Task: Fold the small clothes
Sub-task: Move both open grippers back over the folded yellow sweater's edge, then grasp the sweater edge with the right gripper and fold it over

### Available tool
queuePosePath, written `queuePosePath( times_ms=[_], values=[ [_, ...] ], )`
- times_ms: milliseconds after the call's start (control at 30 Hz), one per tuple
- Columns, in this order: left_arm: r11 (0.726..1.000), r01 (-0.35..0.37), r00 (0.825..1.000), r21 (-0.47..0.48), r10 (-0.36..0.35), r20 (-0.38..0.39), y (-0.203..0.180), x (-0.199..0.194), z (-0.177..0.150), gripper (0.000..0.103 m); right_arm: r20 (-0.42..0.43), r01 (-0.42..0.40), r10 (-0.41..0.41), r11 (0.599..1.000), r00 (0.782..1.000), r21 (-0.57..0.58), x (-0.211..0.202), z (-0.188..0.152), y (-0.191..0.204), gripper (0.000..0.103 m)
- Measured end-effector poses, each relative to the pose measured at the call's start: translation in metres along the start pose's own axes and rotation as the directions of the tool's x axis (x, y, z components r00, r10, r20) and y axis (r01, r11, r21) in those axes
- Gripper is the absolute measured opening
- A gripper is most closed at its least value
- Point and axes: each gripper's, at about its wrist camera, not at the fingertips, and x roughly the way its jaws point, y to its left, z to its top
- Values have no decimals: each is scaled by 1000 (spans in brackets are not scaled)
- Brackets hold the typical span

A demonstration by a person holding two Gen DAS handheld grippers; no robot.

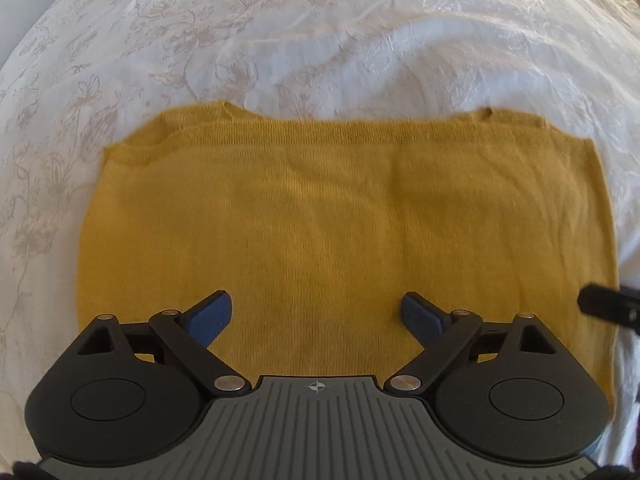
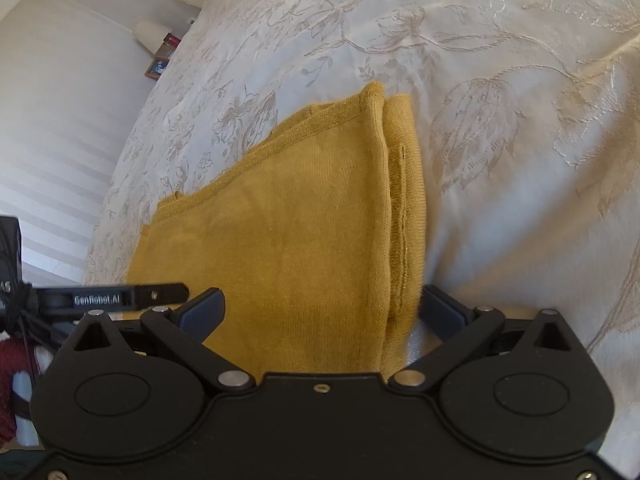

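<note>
Garment: mustard-yellow knit top (image 1: 340,216), folded into a broad rectangle, lying flat on the bed.
Garment edges: in my right wrist view the top (image 2: 288,240) shows stacked layers along its right side, with a ribbed hem and a stitched seam running toward the camera.
Surface: white bedspread (image 1: 320,40) with a pale floral pattern, wrinkled beyond the far edge of the top.
Left gripper (image 1: 318,314): released, jaws spread wide. Both blue pads hang over the near part of the knit; nothing is pinched between them. Whether the fingertips (image 1: 216,312) touch the fabric I cannot tell.
Right gripper (image 2: 322,312): released, jaws spread wide. It straddles the near right edge of the top; the left pad sits over the yellow knit, the right pad (image 2: 440,312) over the bedspread just beside the layered edge. No fabric is clamped.
Cross view: a black finger of my right gripper (image 1: 608,308) enters the left wrist view at the right edge, beside the top's near right corner. My left gripper (image 2: 120,298) shows in the right wrist view at the left edge.
Background: white wall, a lamp (image 2: 150,34) and a small framed picture (image 2: 157,67) beside the bed.
</note>
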Motion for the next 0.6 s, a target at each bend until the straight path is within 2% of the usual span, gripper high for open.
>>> queuePosePath(
  times_ms=[167, 267, 400, 433, 500, 533, 567, 600],
  values=[
    [999, 41, 995, -21, -43, -86, 5, 21, -15, 95, -4, 7, -7, 1000, 1000, 5, 1, 1, 2, 103],
    [997, 56, 995, -52, -60, -82, 12, 17, -10, 93, -14, 9, -9, 1000, 1000, 7, 2, 4, 1, 103],
    [997, 34, 999, -74, -36, -24, 27, -6, -10, 92, -31, 10, -9, 1000, 999, 30, 2, 9, 0, 102],
    [996, 31, 999, -87, -32, -5, 32, -16, -14, 92, -32, 22, -21, 999, 999, 36, 1, 9, 0, 97],
    [993, 29, 999, -115, -26, 25, 43, -31, -21, 92, -32, 57, -56, 998, 998, 40, -2, 11, 0, 77],
    [992, 28, 999, -124, -23, 35, 49, -36, -24, 92, -33, 66, -65, 997, 997, 43, -3, 11, -1, 58],
    [991, 23, 999, -132, -17, 43, 55, -39, -28, 92, -41, 67, -64, 996, 997, 59, -4, 12, -3, 45],
    [991, 15, 999, -135, -9, 47, 63, -40, -29, 92, -43, 58, -55, 995, 998, 80, -5, 11, -5, 43]
  ],
)
